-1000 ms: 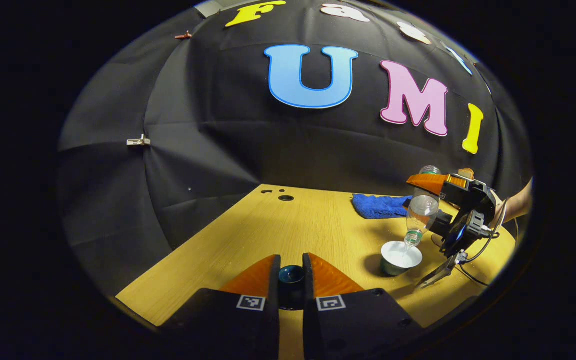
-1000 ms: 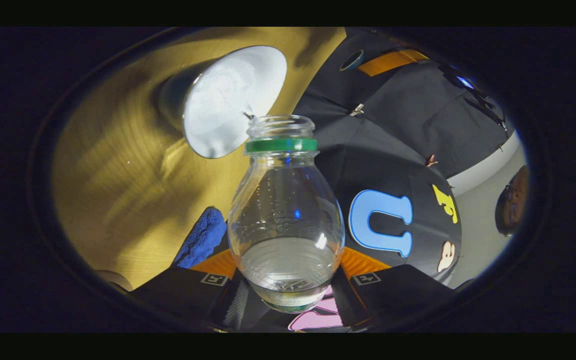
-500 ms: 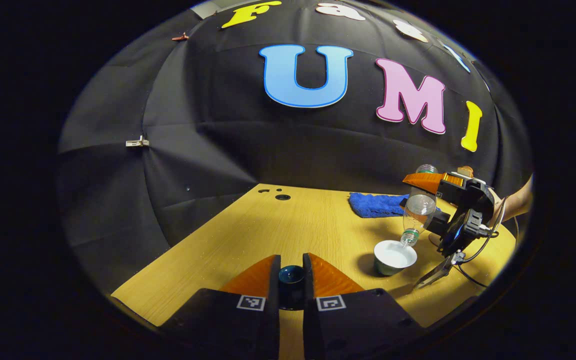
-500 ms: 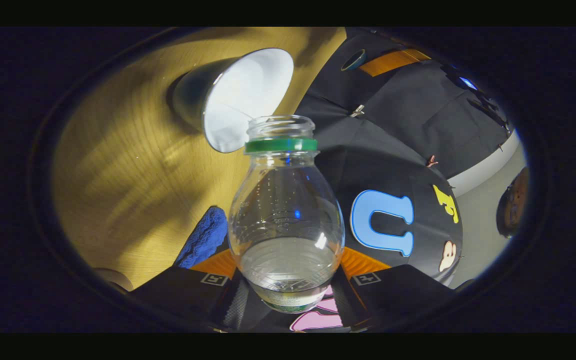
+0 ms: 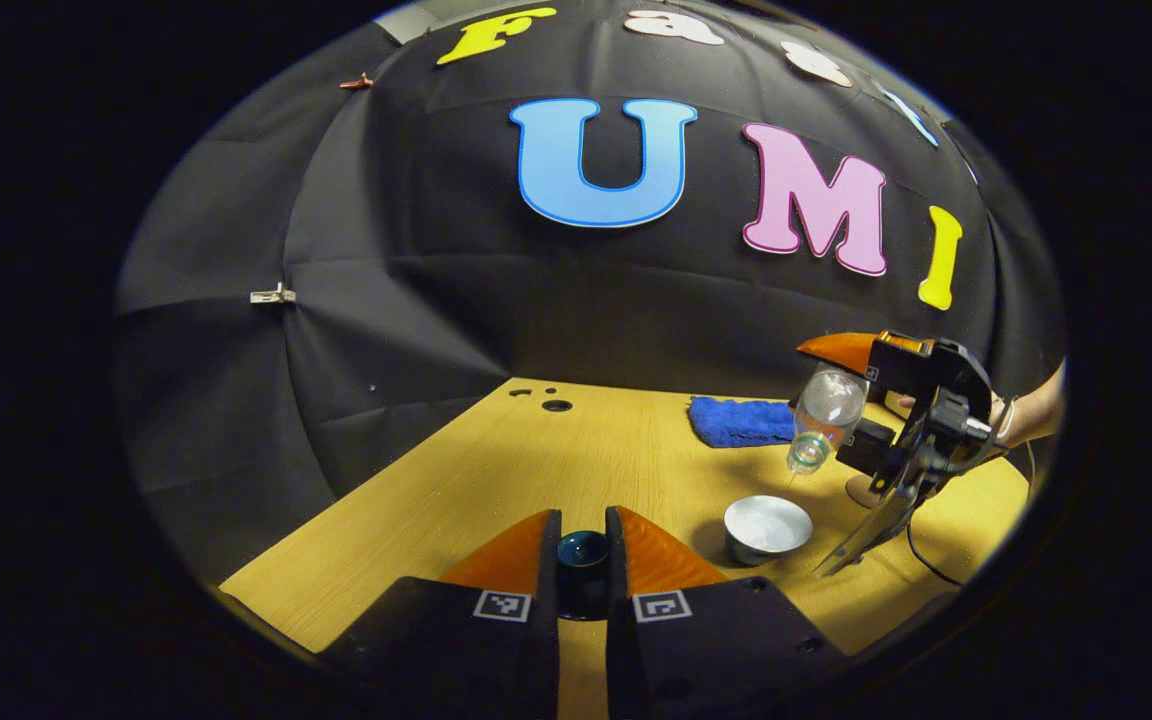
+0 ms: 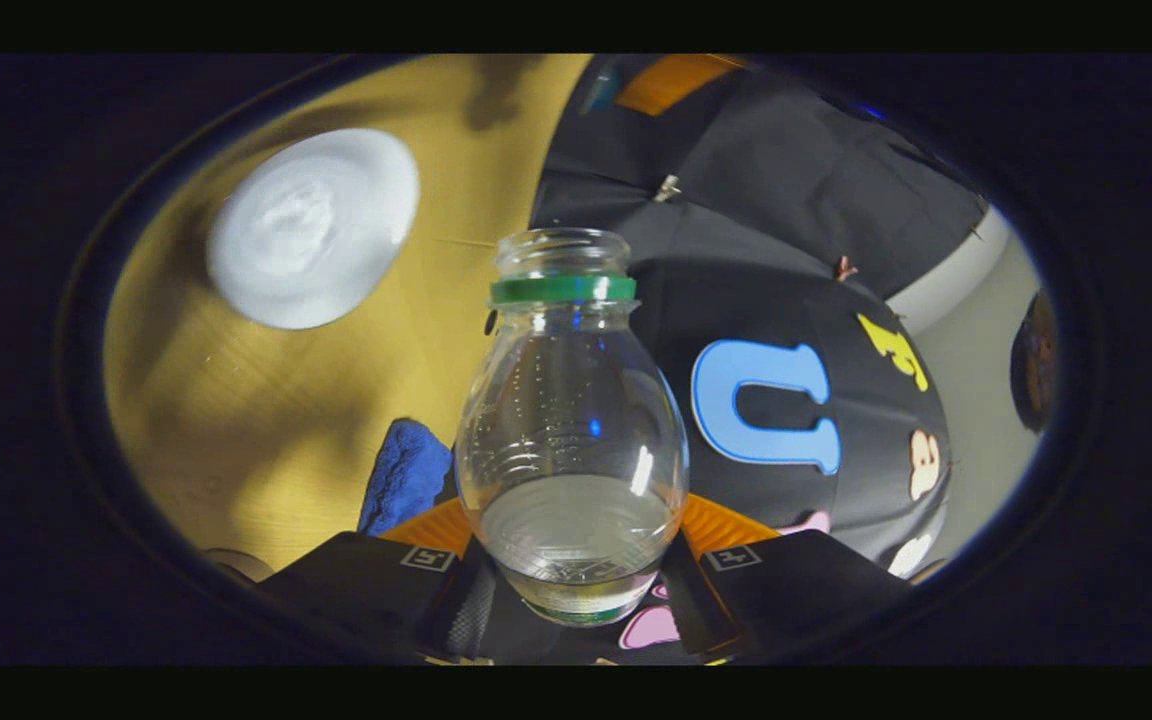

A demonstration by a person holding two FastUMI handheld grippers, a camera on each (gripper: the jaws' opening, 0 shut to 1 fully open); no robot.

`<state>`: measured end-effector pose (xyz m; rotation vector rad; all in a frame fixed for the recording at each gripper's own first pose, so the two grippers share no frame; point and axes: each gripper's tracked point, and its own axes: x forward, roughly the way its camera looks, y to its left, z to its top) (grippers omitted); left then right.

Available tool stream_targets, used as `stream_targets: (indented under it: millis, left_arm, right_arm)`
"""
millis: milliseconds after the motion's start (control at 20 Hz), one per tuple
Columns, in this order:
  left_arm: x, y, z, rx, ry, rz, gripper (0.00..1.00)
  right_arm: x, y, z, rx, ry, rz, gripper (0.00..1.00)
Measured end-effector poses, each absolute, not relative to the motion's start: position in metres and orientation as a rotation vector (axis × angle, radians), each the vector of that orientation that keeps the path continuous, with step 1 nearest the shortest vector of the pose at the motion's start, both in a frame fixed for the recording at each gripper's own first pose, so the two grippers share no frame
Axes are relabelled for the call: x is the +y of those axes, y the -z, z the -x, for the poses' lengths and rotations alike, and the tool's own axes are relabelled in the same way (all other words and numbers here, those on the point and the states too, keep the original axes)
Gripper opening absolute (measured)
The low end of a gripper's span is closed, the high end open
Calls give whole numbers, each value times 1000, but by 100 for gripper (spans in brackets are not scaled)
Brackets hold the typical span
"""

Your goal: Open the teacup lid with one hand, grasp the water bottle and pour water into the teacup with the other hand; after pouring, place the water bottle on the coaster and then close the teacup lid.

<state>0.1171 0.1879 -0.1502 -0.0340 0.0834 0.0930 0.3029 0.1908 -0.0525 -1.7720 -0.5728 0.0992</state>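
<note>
The teacup (image 5: 767, 527) is standing open on the wooden table (image 5: 496, 470), its pale inside showing; in the right gripper view it is lying up and left of the bottle's mouth (image 6: 311, 228). Above the teacup and a little to its right, clear of it, the water bottle (image 5: 820, 415) is hanging tilted, neck downward, its uncapped mouth off the teacup's rim. The right gripper (image 6: 573, 545) is pinching the bottle's body, a finger pressing on each side, and water is sitting in the bottle (image 6: 572, 440) toward the fingers. A hand (image 5: 1026, 415) is holding that gripper. Beyond the teacup, a blue cloth (image 5: 741, 421) is lying on the table. To the teacup's left, the left gripper (image 5: 583, 550) is clamping the dark teacup lid (image 5: 583, 549) by its knob between both fingers.
</note>
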Motion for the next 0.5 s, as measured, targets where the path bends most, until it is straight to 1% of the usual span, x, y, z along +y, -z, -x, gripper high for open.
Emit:
stream_targets:
  millis: [50, 100, 300, 500]
  left_arm:
    - [187, 147, -115, 80, -96, 32, 23]
    - [185, 143, -116, 75, -98, 31, 23]
    - [173, 129, -118, 59, -101, 25, 23]
    - [154, 114, -123, 36, -90, 27, 23]
  right_arm:
    - [188, 46, -305, -542, -92, 1721, 71]
    - [179, 40, -304, -504, -88, 1666, 75]
    - [133, 27, -292, -307, -63, 1382, 75]
    - [87, 15, -283, -110, -45, 955, 75]
